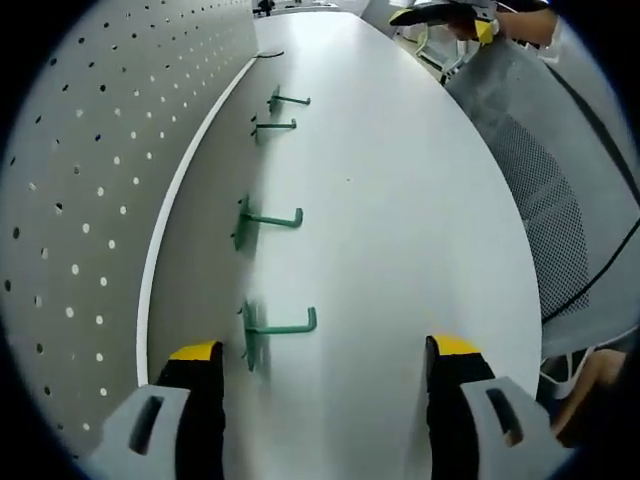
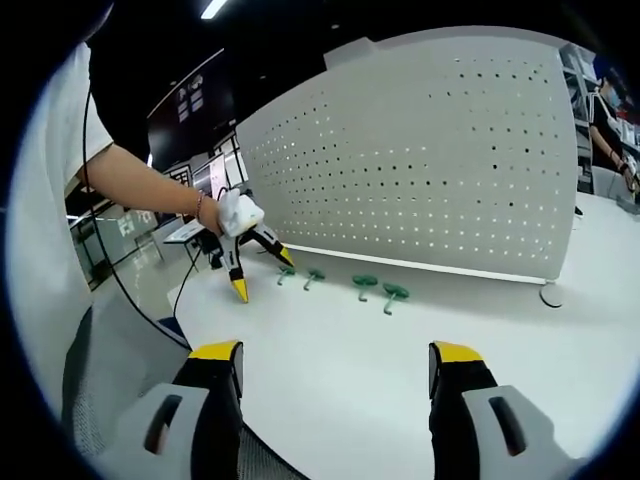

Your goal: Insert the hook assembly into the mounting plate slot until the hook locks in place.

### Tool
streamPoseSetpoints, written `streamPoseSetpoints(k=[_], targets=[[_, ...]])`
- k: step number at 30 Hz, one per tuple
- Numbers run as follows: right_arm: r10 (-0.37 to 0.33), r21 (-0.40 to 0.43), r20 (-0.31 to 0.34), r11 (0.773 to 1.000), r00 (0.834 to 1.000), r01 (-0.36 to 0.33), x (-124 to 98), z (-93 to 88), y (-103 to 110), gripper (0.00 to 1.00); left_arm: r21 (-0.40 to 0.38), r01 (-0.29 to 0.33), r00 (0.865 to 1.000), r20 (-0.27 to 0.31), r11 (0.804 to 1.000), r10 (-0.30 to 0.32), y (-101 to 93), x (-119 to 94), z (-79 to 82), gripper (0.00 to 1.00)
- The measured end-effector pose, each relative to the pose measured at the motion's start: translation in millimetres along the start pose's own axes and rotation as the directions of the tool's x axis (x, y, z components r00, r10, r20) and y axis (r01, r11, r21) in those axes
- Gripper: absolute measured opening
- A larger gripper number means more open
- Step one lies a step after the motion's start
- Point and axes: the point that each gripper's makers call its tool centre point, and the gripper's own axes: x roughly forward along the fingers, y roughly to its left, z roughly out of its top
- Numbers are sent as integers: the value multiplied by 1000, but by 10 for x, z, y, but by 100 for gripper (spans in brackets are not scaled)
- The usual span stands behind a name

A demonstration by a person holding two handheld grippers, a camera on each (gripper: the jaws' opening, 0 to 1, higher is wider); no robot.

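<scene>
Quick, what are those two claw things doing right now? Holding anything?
Left gripper: open, holding nothing, near a green hook.
Right gripper: open, holding nothing.

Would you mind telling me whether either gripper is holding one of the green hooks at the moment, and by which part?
Nothing is held. The left gripper and the right gripper are both open and empty; the four green hooks lie untouched on the white table beside the pegboard.
</scene>
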Motion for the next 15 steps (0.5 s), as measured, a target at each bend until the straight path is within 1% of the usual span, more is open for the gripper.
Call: streamPoseSetpoints(k=[2,6,10,15], targets=[[1,0,1,1000,1000,-1,2,1,3,73,5,1,1000,-1,1000,-1,0,-1,-4,85],[1,0,2,1000,1000,-1,1,4,7,73,13,3,1000,-1,1000,-3,26,-12,-9,81],[-3,-3,-2,1000,1000,3,-1,2,-1,72,-12,-7,1000,7,1000,7,102,-22,8,73],[-8,-3,1,1000,1000,8,-3,5,-12,71,-20,-13,1000,9,1000,14,127,-22,7,69]])
